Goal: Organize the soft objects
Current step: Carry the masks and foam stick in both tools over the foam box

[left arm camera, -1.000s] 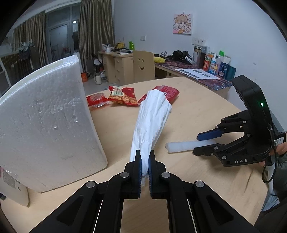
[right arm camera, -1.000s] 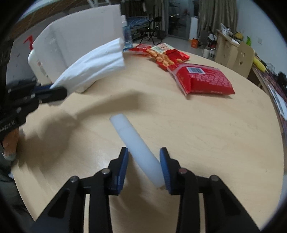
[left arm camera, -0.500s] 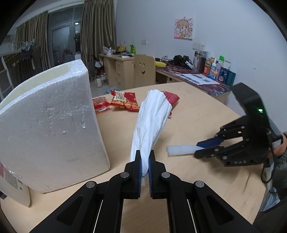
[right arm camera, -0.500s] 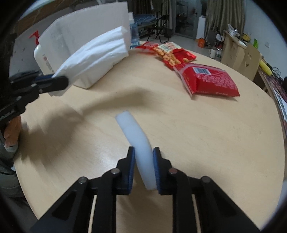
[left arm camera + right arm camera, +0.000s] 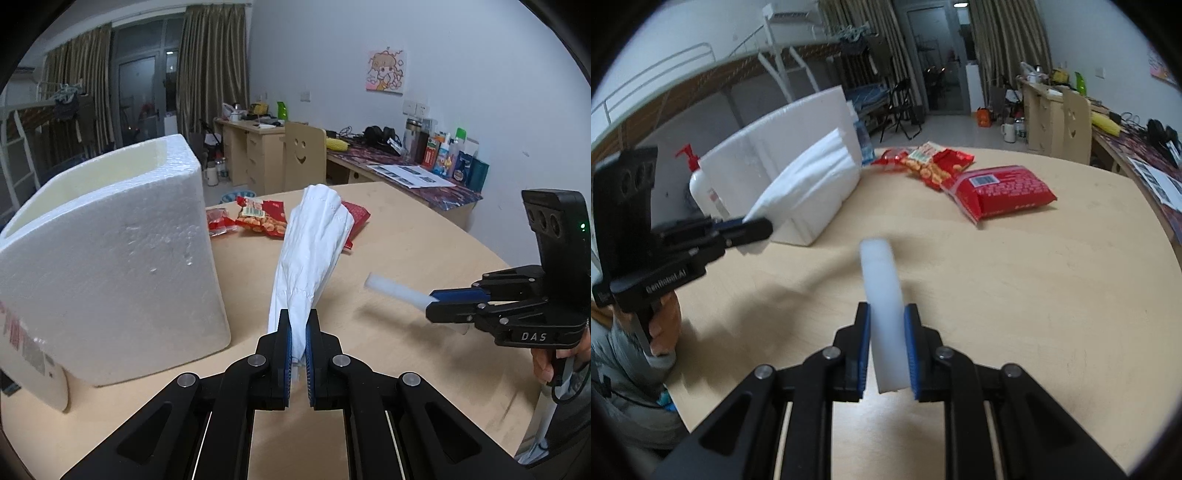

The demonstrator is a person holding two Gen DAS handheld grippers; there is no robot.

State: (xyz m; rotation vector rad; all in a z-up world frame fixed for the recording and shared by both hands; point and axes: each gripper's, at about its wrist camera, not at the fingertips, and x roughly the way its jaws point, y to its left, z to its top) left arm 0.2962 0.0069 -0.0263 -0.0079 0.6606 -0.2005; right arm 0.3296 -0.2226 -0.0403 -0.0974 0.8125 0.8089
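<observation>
My left gripper (image 5: 298, 325) is shut on a white tissue pack (image 5: 314, 251) and holds it above the round wooden table (image 5: 406, 236); it also shows in the right wrist view (image 5: 809, 184). My right gripper (image 5: 888, 325) is shut on a white foam strip (image 5: 882, 288) and holds it lifted off the table; it shows in the left wrist view (image 5: 395, 290) at the right. A white styrofoam box (image 5: 110, 251), open on top, stands left of the tissue pack.
Red snack bags (image 5: 262, 218) lie at the far side of the table, with a larger red pack (image 5: 997, 192) to the right. A pump bottle (image 5: 701, 184) stands behind the box. Desks and a chair (image 5: 303, 158) are beyond the table.
My right gripper closed on the foam strip and lifted it off the table. My left gripper rose with the tissue pack, so the box's open top now shows.
</observation>
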